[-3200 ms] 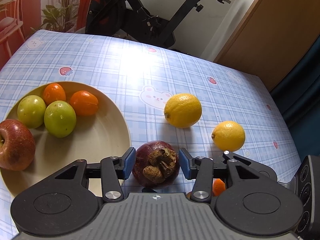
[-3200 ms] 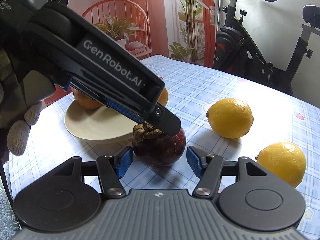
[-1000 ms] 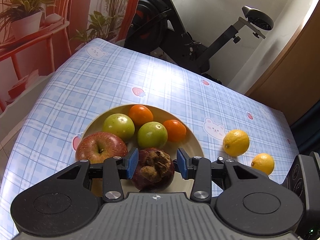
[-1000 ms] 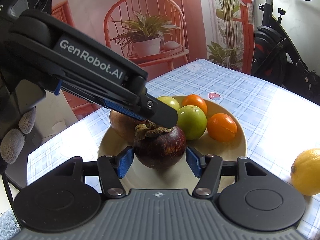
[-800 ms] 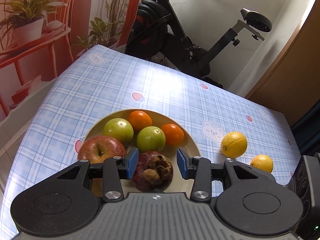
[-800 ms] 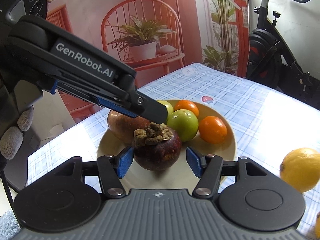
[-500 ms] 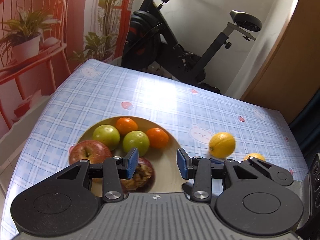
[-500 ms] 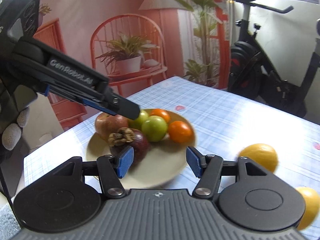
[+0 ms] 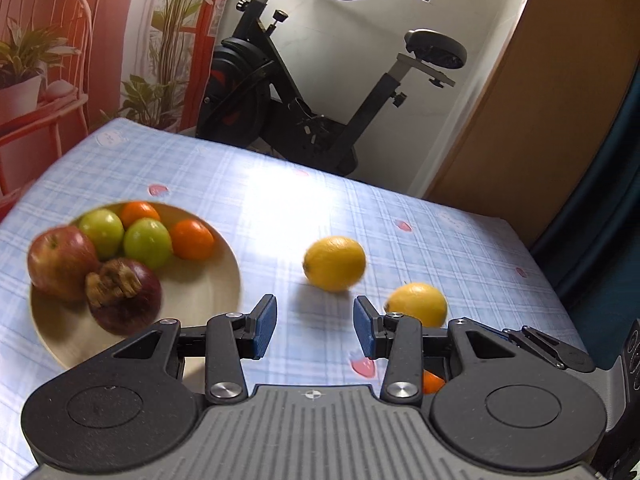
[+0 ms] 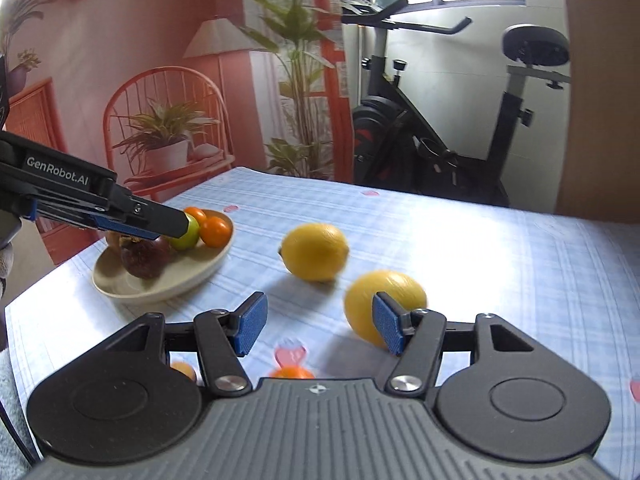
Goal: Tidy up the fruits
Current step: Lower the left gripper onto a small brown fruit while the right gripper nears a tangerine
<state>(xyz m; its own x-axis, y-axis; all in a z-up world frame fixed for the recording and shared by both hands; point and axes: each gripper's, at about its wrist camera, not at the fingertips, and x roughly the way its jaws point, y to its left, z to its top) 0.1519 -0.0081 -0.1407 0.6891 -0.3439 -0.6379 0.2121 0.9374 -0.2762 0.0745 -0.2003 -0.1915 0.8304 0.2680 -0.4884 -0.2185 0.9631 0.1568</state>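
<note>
Both tools spread, empty: left tool (image 9: 315,327) right of mangosteen (image 9: 124,295) on plate (image 9: 208,292).

Checked cloth (image 9: 280,200) on the table, smooth with a soft sheen. The plate (image 9: 208,300) looks matt cream, ceramic or plastic. Lemons (image 9: 334,263) show dimpled, waxy skin; the apple (image 9: 60,262) glossy; the mangosteen (image 9: 124,294) has a dry, rough cap. The left gripper (image 9: 315,332) is matt black plastic with ridged blue pads and shiny metal bolts.
</note>
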